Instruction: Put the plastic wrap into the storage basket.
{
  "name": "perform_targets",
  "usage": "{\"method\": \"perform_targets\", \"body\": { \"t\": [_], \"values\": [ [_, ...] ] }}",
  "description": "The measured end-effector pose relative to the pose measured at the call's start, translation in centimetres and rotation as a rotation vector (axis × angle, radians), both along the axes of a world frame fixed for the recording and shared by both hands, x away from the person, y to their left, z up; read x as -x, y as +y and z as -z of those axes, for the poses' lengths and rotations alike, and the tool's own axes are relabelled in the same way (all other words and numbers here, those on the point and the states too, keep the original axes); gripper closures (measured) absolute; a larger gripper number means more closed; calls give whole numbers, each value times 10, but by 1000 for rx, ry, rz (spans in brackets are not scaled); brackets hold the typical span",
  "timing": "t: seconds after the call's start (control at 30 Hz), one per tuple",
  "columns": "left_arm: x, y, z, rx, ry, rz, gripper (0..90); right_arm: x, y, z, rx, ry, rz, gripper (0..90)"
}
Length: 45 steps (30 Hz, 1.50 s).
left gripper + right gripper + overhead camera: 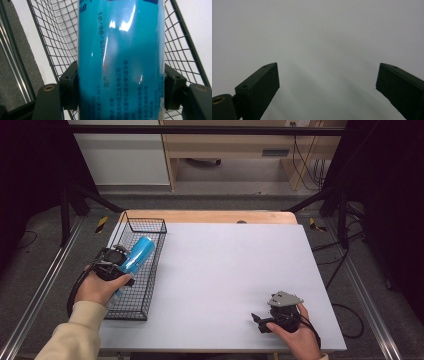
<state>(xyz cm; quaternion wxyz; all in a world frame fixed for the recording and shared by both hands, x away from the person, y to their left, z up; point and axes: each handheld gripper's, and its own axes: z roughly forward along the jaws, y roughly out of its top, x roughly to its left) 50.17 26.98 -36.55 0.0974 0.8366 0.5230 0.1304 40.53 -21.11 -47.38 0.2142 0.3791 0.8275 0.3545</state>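
Left gripper [121, 261] has its jaws clamped on a blue can [137, 253], one jaw pressed to each side of it in the left gripper view, printed label facing the camera. Can [121, 60] is held over the black wire basket [150, 227] at the left edge of the white surface [225, 270], tilted, top end pointing away from the person. Right gripper [260, 320] sits low near the front right of the surface, well apart from the basket, jaws spread wide with nothing between them.
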Motion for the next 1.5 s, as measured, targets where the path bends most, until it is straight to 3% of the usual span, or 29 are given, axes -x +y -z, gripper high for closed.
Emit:
{"method": "perform_targets", "body": {
  "t": [0.5, 0.9, 1.5],
  "values": [
    [-14, -8, 10, -85, 69, -26, 316, 0, 0, 0, -2, 2, -1, 55],
    [-18, -10, 20, -110, 114, -26, 317, 0, 0, 0, -1, 4, 1, 56],
    [-25, -14, 25, -142, 151, -22, 316, 0, 0, 0, -3, 3, -1, 59]
  ]
}}
